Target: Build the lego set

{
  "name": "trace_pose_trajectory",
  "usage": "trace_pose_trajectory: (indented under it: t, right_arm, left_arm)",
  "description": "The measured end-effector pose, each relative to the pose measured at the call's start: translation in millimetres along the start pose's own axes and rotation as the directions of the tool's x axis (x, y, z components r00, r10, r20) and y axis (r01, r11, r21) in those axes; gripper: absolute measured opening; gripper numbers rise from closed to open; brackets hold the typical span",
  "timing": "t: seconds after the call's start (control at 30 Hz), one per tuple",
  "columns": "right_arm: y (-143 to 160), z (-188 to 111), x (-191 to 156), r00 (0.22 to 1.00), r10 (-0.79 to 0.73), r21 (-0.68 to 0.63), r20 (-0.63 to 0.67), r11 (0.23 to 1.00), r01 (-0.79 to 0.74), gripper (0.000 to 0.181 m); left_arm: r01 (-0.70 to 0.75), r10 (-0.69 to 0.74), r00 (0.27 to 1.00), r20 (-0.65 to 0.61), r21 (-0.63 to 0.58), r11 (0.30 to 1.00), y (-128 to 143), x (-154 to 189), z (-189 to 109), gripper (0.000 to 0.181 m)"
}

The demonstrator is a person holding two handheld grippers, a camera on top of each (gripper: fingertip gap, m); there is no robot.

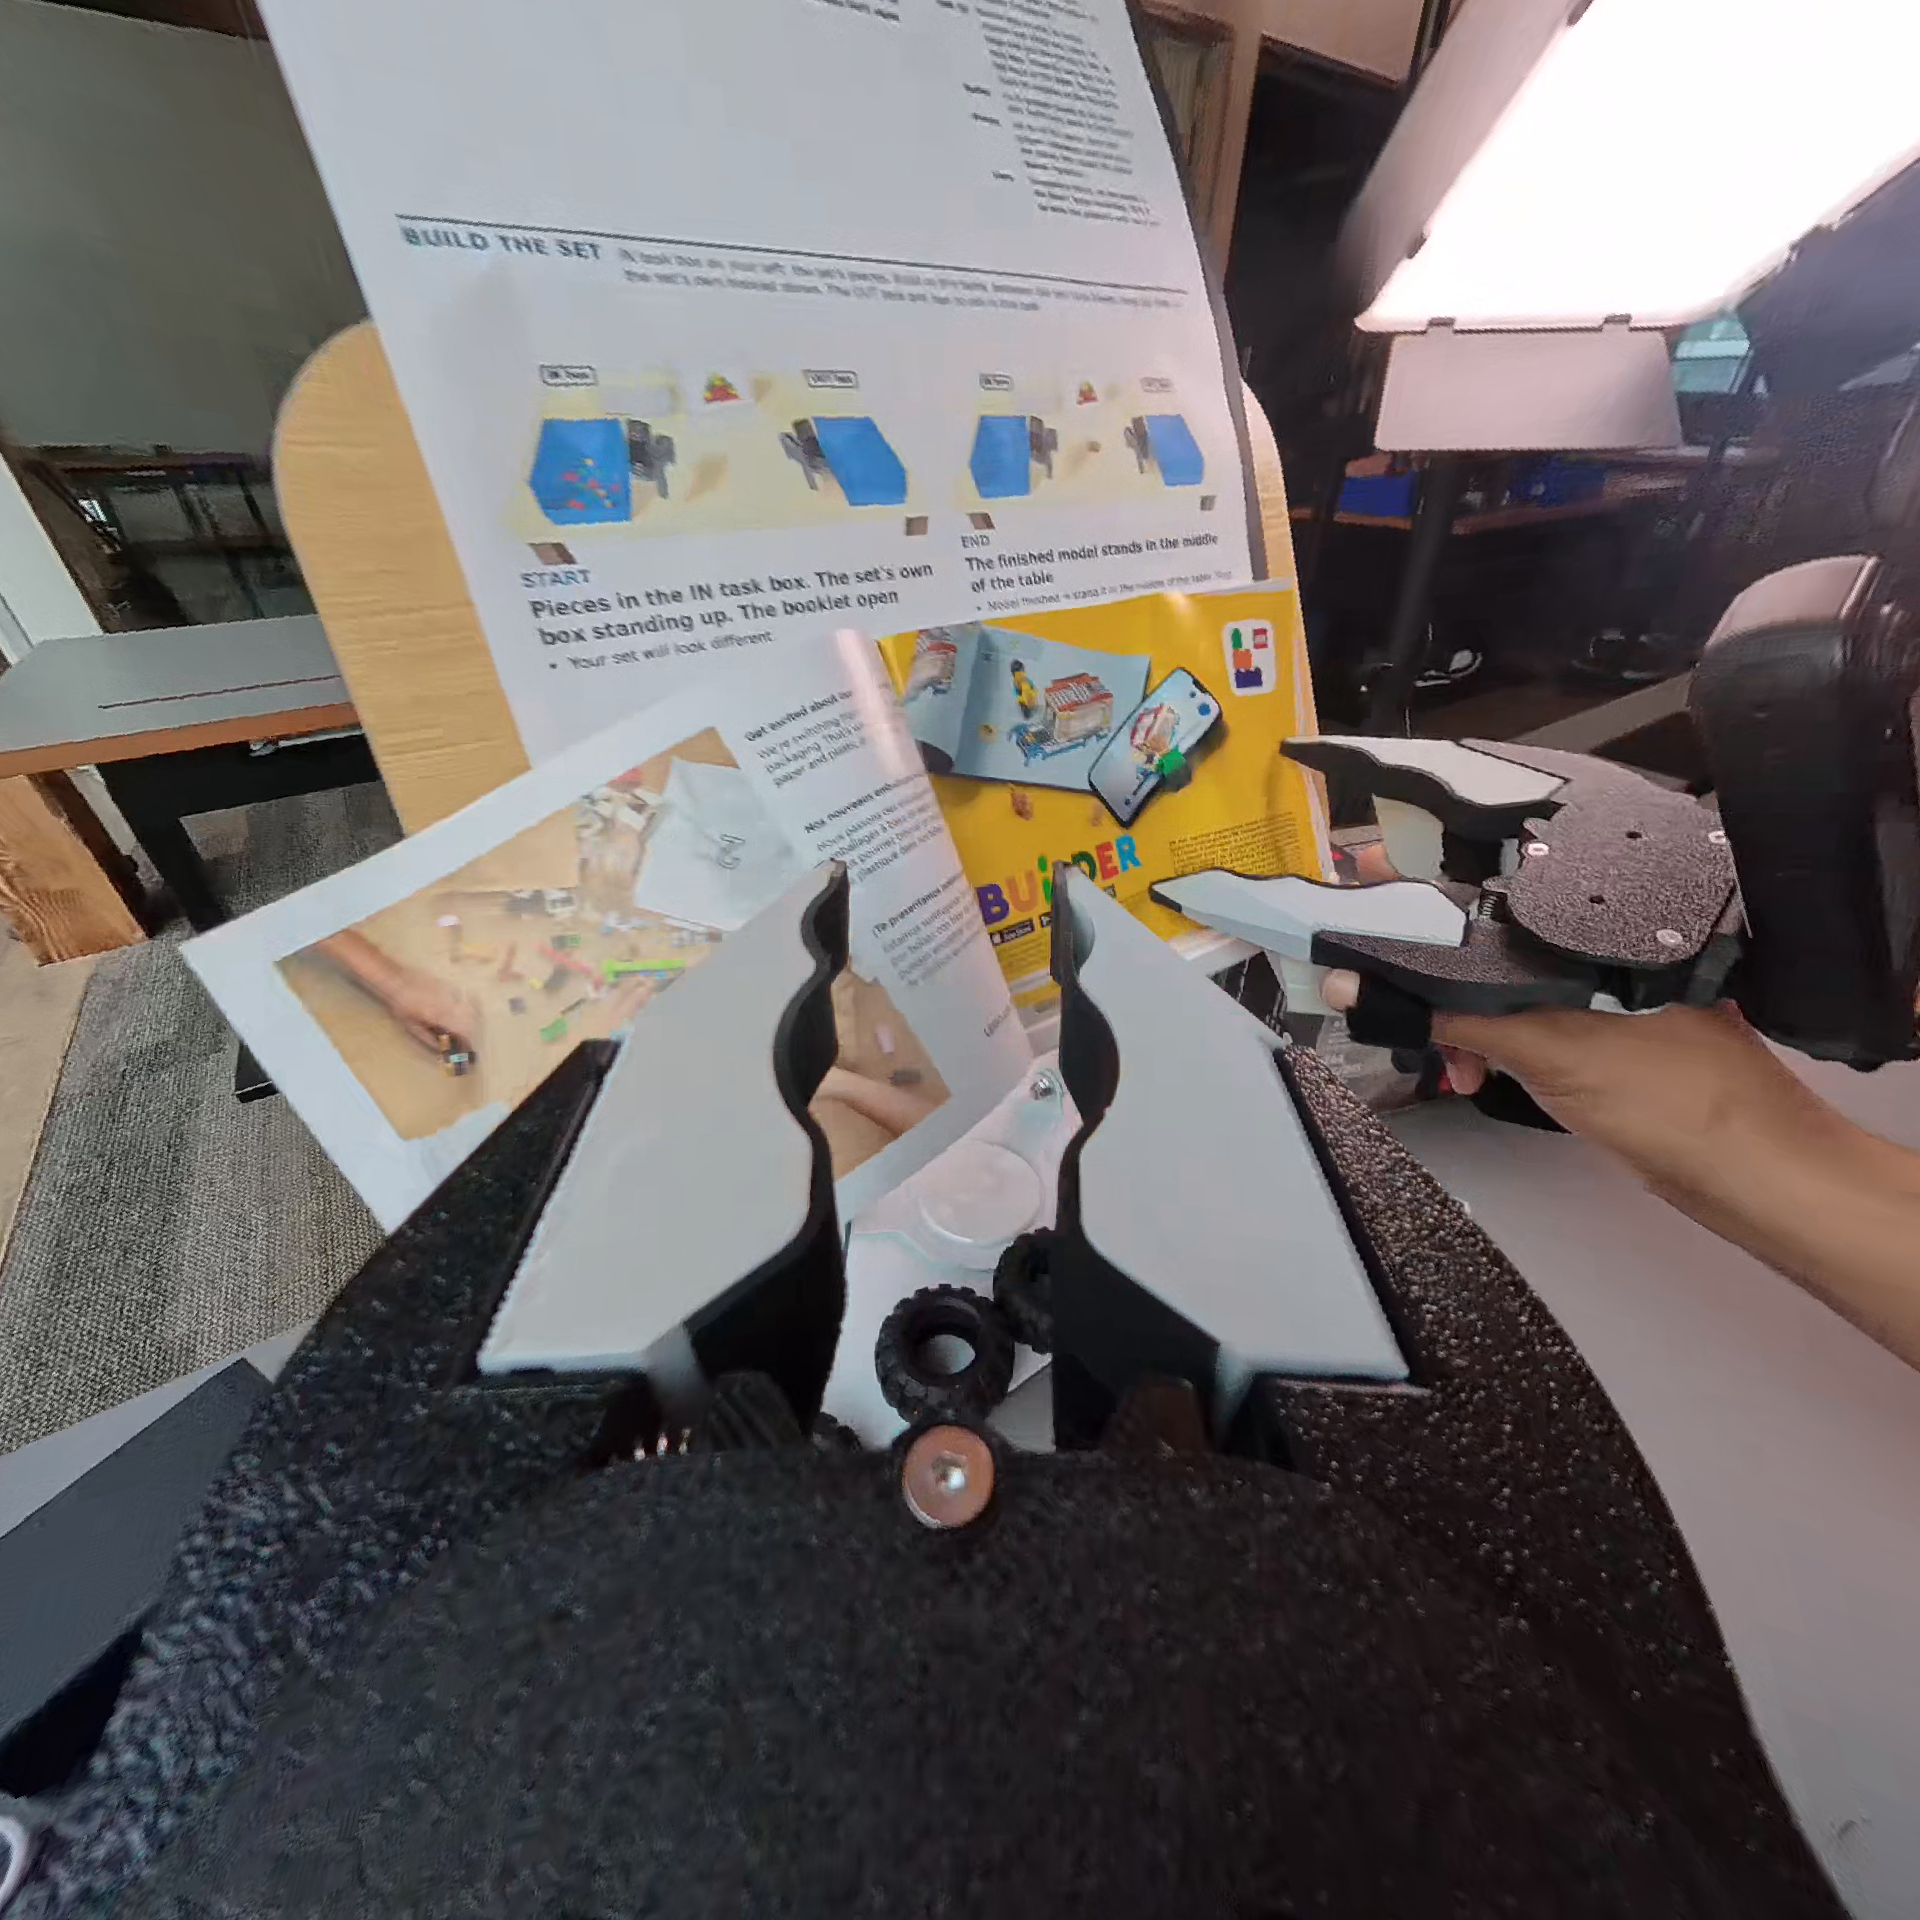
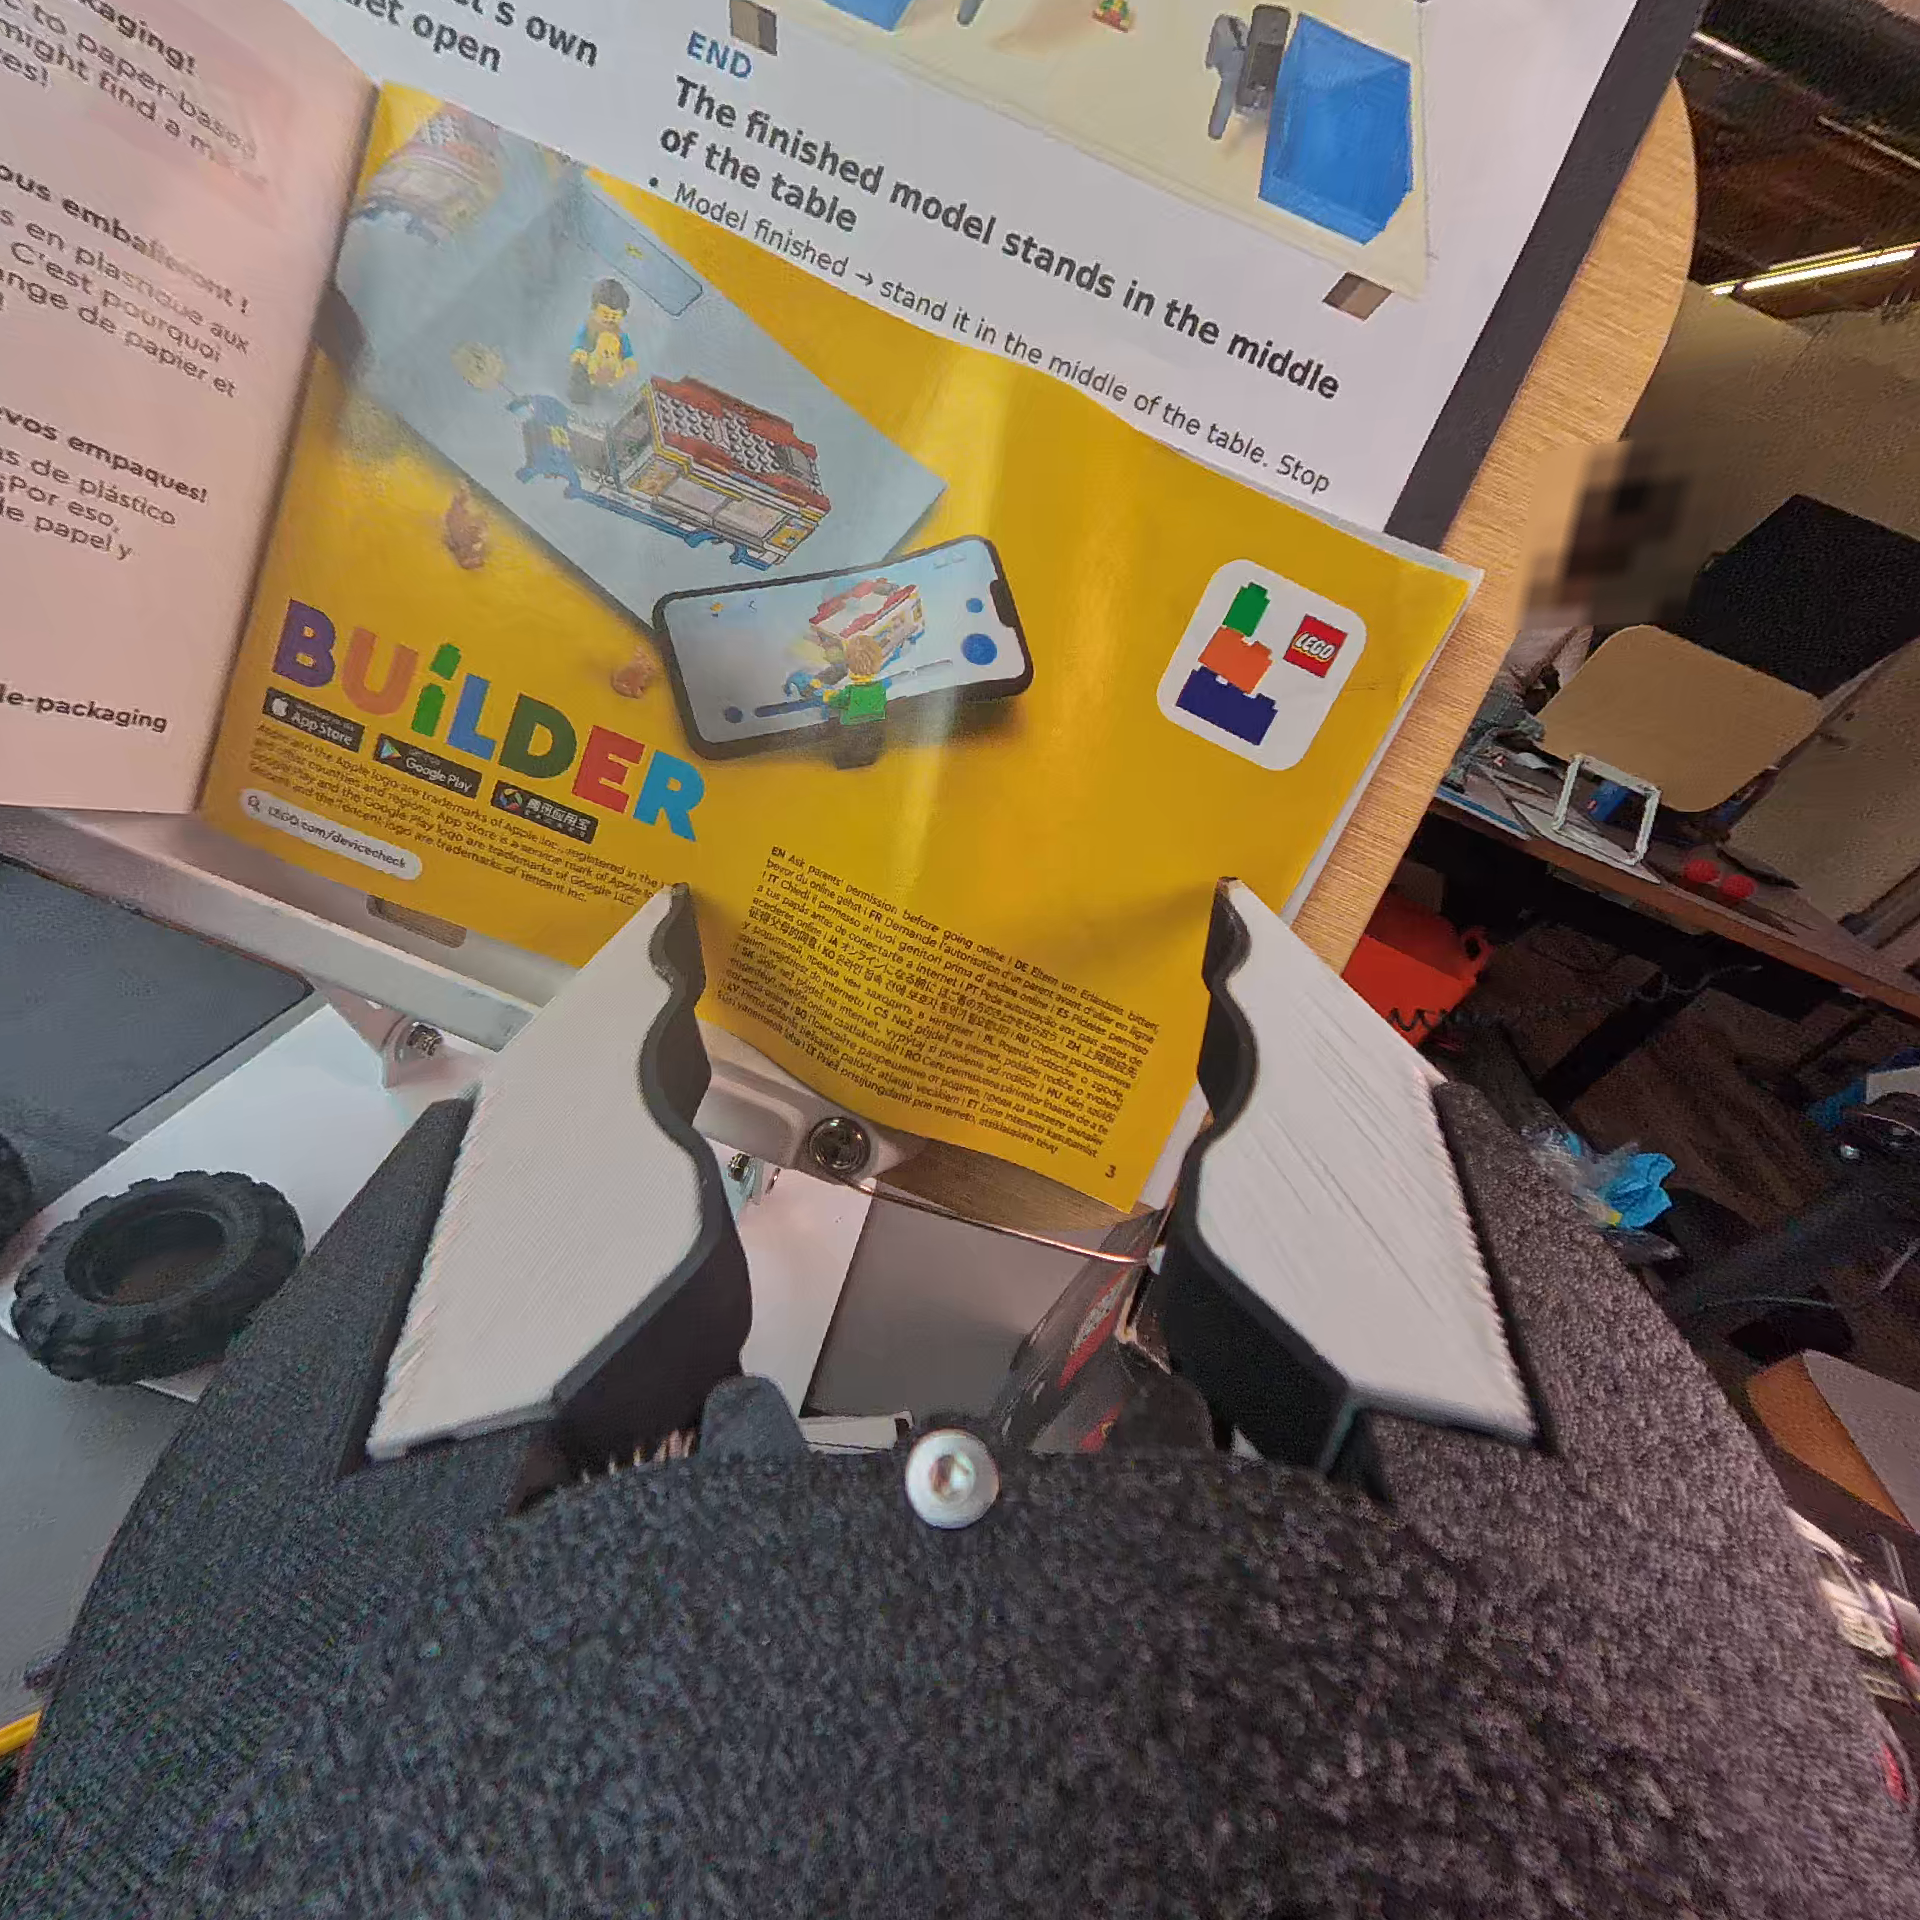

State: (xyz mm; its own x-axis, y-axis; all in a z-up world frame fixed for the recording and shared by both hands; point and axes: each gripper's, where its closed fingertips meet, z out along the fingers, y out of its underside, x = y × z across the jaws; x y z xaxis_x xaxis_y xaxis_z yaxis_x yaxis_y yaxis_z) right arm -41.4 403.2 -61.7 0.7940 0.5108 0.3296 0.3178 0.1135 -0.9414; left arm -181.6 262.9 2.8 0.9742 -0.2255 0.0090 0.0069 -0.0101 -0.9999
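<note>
Evidently nothing is built: both the left gripper [image 1: 951, 883] and right gripper [image 2: 951, 899] are held spread and empty before the propped booklet [image 2: 831, 582], loose tyres [image 1: 943, 1351] left on the tabletop [image 1: 1662, 1351].

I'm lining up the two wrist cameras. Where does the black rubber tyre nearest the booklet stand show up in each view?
Left wrist view: the black rubber tyre lies low at centre, between the left tongs' open fingers, on the white table.
Right wrist view: the same tyre sits at the left edge, below mid-height, left of the right tongs.
Shared landmark: the yellow page of the open instruction booklet.
</note>
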Motion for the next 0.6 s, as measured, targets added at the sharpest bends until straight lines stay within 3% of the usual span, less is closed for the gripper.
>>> trace_pose_trajectory:
  t: [0.17,0.3,0.4,0.5,0.6]
  right_arm:
    - [-2.8,-3.3,-17.6,0.999,-0.037,0.016,-0.006,0.999,0.037,0.057]
    - [-12.2,-14.2,-28.5,0.996,-0.089,0.086,0.021,0.992,0.087,0.015]
    - [-27.6,-30.5,-40.0,0.986,-0.168,0.192,0.013,0.968,0.162,0.011]
    - [-46.1,-51.3,-69.8,0.955,-0.294,0.328,0.034,0.906,0.267,0.012]
    - [-58.3,-71.8,-107.3,0.886,-0.463,0.441,0.037,0.803,0.401,0.018]
  left_arm:
    - [-0.031,0.027,0.999,-0.035,-0.120,0.992,40.3,13.8,22.3,0.038]
    - [0.019,-0.031,0.995,-0.099,-0.120,0.993,44.6,24.4,25.7,0.040]
    - [0.107,-0.126,0.964,-0.235,-0.093,0.990,33.7,48.0,22.4,0.049]
    - [0.270,-0.290,0.875,-0.389,-0.105,0.957,17.0,73.9,17.7,0.059]
    - [0.312,-0.335,0.856,-0.395,-0.123,0.942,12.0,77.0,19.6,0.054]
